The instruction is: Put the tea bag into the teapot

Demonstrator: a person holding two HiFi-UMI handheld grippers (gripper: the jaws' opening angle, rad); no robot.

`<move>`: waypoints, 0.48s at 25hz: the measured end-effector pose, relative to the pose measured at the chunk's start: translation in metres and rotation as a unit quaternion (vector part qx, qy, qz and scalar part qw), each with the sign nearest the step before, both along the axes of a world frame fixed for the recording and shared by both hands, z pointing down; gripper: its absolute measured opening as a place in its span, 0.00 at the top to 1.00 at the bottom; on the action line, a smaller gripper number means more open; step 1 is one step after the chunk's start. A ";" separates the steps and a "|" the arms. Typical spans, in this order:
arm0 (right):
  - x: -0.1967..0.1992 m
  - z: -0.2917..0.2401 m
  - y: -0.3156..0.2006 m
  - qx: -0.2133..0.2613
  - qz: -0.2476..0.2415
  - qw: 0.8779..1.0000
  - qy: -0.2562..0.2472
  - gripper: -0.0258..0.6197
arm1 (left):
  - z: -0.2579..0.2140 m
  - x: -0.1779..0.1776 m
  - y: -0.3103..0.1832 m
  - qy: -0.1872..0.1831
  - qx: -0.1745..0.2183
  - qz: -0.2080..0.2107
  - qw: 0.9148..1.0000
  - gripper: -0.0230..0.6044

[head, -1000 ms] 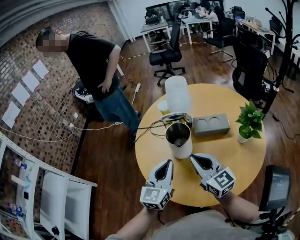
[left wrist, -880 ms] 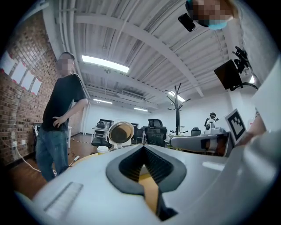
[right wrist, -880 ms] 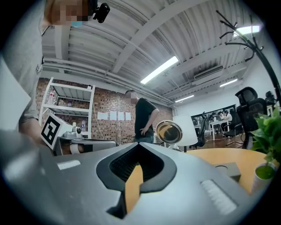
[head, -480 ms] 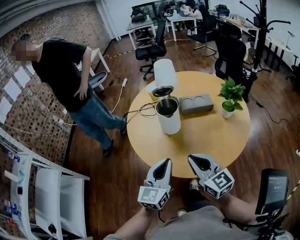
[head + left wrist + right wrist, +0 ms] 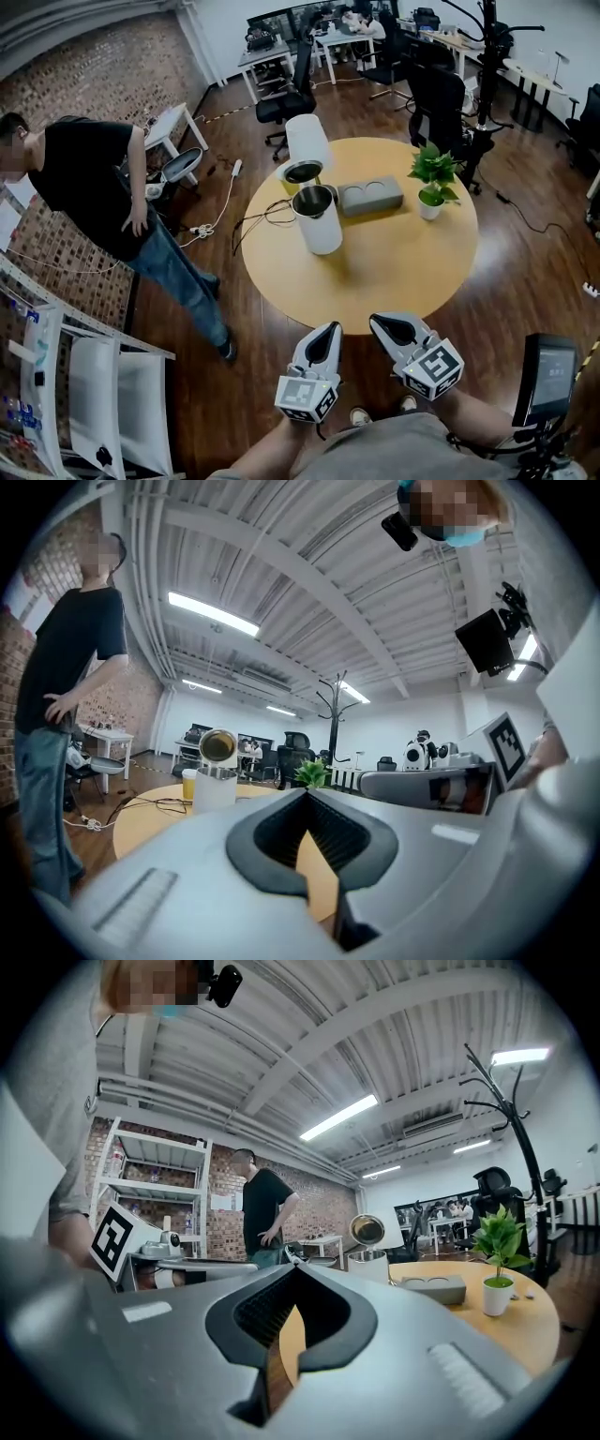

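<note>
Both the left gripper [image 5: 327, 330] and the right gripper [image 5: 379, 322] hang just short of the round table [image 5: 394, 272], jaws pressed together on nothing, while the white teapot [image 5: 319, 223], lid flipped up, stands at their twelve o'clock, toward the tabletop's ten o'clock side.

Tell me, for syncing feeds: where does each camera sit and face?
Head view: on the person's head, steeply down at the table; forearms, left gripper, right gripper show.
Left gripper view: on that gripper, along its shut fingers toward the teapot.
Right gripper view: likewise, its shut fingers low, plant at right.
All three share the teapot.
</note>
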State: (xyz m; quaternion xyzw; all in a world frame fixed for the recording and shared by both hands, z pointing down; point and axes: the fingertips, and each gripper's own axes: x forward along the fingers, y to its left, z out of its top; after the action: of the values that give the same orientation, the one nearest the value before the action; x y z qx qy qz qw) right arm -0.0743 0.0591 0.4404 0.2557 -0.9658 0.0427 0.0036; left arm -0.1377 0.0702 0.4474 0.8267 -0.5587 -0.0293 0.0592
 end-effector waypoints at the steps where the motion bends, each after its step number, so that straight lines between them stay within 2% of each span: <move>1: 0.006 0.000 0.002 0.003 -0.001 1.000 0.002 0.96 | -0.002 0.006 0.002 0.000 0.001 -0.001 1.000 0.96; 12: 0.056 -0.010 0.026 0.004 -0.008 1.000 -0.009 0.96 | -0.008 0.058 0.028 -0.010 0.005 -0.004 1.000 0.96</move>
State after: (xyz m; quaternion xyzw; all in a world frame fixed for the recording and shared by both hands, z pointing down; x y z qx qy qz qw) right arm -0.0180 0.0848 0.4308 0.2474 -0.9681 0.0406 -0.0055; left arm -0.0793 0.0980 0.4394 0.8248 -0.5626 -0.0239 0.0498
